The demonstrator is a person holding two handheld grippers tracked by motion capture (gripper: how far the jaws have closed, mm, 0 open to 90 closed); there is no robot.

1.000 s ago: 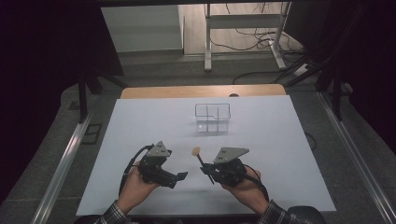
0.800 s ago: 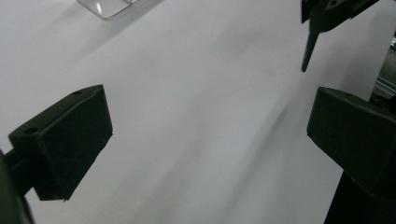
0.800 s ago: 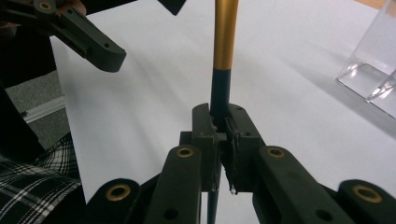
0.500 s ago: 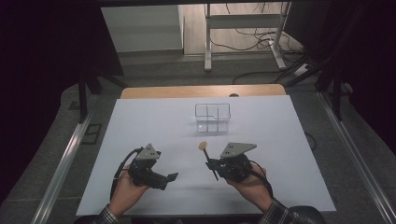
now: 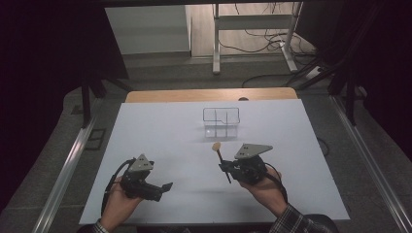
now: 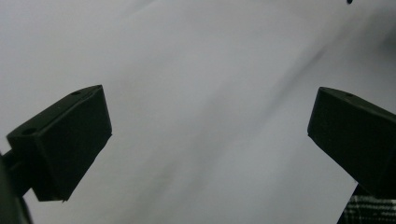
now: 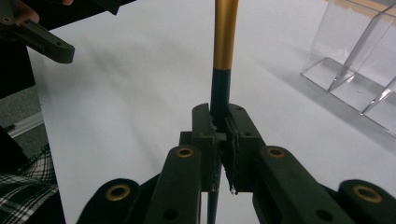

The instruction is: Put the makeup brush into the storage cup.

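A slim brush [image 5: 220, 158] with a black handle, gold ferrule [image 7: 225, 32] and tan tip stands tilted up out of my right gripper [image 5: 226, 168], whose jaws are shut on the handle [image 7: 219, 100]. In the right gripper view the right gripper [image 7: 219, 128] pinches the handle just below the gold part. My left gripper [image 5: 164, 187] hovers low over the white table at the front left. In the left gripper view the left gripper [image 6: 205, 140] has its jaws wide apart over bare white surface. A clear plastic divided holder [image 5: 221, 121] stands behind the brush.
The white tabletop [image 5: 160, 131] ends in a wooden strip [image 5: 209, 94] at the far edge. The clear holder [image 7: 355, 70] lies to the right in the right gripper view, and the left gripper [image 7: 42, 39] at its upper left. Metal rails flank the table.
My left gripper has slid to the left and a little lower. The right gripper and the brush have stayed almost where they were.
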